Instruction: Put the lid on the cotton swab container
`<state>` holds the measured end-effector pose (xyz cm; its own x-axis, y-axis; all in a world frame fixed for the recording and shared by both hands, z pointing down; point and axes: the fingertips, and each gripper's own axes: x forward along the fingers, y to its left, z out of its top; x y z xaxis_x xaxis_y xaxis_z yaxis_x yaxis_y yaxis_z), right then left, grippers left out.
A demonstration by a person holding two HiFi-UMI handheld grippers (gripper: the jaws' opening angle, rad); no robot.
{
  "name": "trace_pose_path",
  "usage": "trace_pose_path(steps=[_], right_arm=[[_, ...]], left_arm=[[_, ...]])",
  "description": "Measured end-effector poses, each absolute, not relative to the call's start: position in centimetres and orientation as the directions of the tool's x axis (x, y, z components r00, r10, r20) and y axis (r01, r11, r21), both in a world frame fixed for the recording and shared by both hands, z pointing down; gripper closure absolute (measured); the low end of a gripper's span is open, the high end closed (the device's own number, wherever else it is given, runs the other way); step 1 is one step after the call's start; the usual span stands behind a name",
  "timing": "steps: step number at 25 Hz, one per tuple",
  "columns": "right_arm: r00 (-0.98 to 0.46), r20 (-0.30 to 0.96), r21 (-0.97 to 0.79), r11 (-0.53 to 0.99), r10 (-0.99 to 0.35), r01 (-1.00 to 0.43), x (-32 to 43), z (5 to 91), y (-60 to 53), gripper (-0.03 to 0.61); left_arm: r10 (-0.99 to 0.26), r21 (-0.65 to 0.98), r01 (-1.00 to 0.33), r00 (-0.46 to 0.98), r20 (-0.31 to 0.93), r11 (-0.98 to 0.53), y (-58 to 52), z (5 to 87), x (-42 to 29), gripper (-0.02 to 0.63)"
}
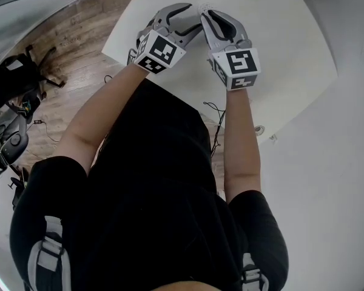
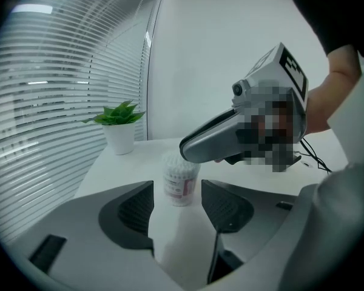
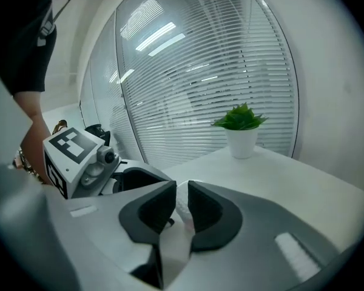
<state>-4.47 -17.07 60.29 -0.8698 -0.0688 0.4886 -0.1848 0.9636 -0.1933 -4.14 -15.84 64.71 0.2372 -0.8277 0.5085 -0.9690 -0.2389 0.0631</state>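
Table: white tabletop (image 2: 124, 171) bearing the clear plastic cotton swab container (image 2: 181, 183), upright and uncovered.
Left gripper (image 2: 176, 191): jaws spread, empty; container straight ahead, just past the tips.
Right gripper (image 3: 182, 191): jaws clamped on what appears to be a pale round lid (image 3: 183, 210); tip just above the container, the nearer of the two.
Container axis: vertical; lid likely goes straight down.

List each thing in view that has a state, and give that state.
Container: upright, uncovered, swabs showing.
Left gripper: open, jaws flanking container.
Right gripper: shut on lid.
Lid: off container, held.
Plant: upright in pot.
Blinds: lowered.
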Motion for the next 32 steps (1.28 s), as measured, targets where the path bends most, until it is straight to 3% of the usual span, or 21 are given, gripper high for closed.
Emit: trace_pose_path(steps=[10, 15, 23, 32], right_arm=[[-0.945, 0.299, -0.253, 0.944, -0.132, -0.212, -1.6, 51.8, -17.4, 0.508], [-0.967, 0.199, -0.276, 0.938, -0.159, -0.211, 2.2, 47.6, -16.4, 0.508], [-0.979, 0.086, -0.239, 0.950, -0.187, -0.202, 6.4, 41.4, -16.5, 0.538], [-0.972, 0.035, -0.203, 0.951, -0.231, -0.233, 7.4, 35.9, -18.9, 0.568]], left_arm=[[-0.876, 0.062, -0.979, 0.200, 0.439, -0.193, -12.4, 57.4, -5.7, 0.375], [-0.918, 0.041, -0.977, 0.210, 0.336, -0.208, -12.4, 51.1, -4.2, 0.431], [-0.937, 0.000, -0.959, 0.276, 0.212, -0.283, -13.1, 43.2, -0.9, 0.593], [-0.932, 0.011, -0.942, 0.335, 0.138, -0.336, -14.8, 35.6, 0.0, 0.604]])
